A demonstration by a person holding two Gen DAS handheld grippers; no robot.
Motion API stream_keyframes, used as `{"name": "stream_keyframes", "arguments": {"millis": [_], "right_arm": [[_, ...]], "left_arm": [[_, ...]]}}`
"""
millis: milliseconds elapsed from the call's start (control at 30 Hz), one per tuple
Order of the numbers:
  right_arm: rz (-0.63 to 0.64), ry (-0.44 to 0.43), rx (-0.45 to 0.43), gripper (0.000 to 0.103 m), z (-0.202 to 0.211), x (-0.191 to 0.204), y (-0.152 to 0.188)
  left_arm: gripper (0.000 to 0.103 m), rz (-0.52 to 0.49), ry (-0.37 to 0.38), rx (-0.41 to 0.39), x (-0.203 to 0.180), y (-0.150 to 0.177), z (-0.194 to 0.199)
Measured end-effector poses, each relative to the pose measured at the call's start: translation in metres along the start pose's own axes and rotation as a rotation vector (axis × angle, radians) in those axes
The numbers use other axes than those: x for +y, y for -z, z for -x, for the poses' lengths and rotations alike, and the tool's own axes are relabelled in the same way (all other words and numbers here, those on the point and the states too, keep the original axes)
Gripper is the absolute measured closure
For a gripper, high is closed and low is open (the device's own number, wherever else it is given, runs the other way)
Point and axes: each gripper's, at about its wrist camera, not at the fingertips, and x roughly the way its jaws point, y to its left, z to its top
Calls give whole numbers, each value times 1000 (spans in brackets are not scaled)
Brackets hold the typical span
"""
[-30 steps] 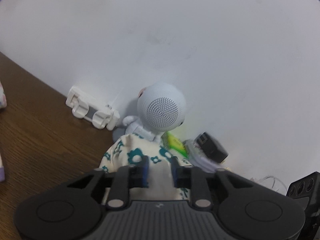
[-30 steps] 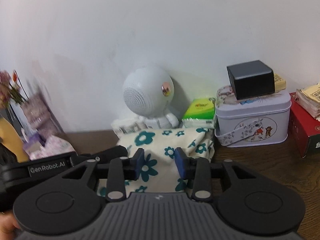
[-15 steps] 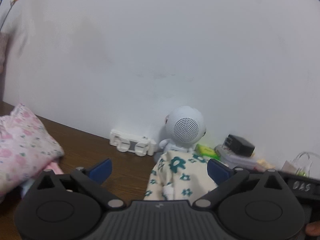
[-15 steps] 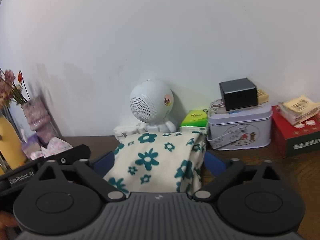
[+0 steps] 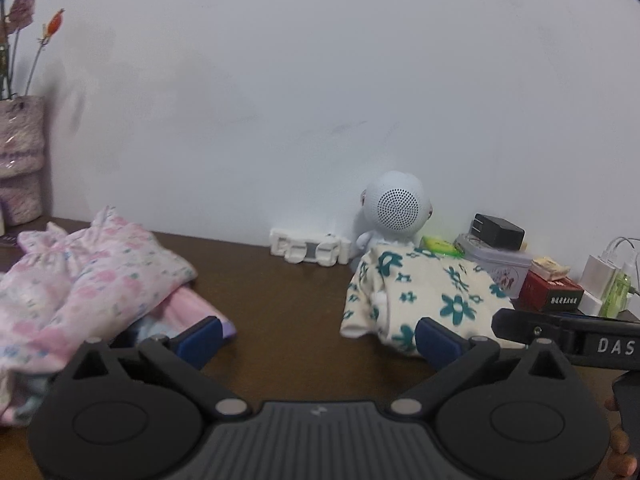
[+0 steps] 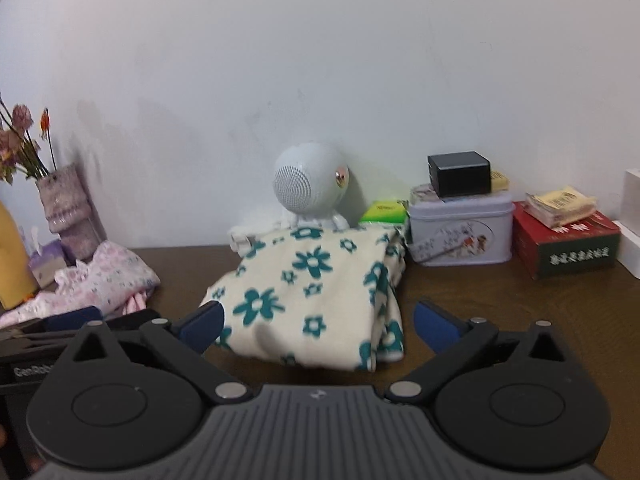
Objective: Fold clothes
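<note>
Right wrist view: floral garment (image 6: pixel 308 292) lies folded on the tabletop (image 6: pixel 500 320), dead ahead of the right tongs (image 6: pixel 316 326) — spread wide, empty, long axis running away toward the speaker (image 6: pixel 308 184). Left tongs (image 5: pixel 316 338) also wide; pink heap (image 5: pixel 80 280) nearer them.

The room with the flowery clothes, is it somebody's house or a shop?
Most likely a home. A wooden table stands against a plain wall, with a folded flowered garment, a heap of pink clothes, a vase of flowers and a biscuit-style tin.
</note>
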Motion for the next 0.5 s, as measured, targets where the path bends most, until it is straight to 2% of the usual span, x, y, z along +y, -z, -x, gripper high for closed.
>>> {"name": "stream_keyframes", "arguments": {"millis": [167,500], "right_arm": [[57,119,10,0,23,16,11],[60,106,66,0,80,42,44]], "left_arm": [[0,-7,-15,9,1,11,29],[0,-27,3,66,-3,38,90]]}}
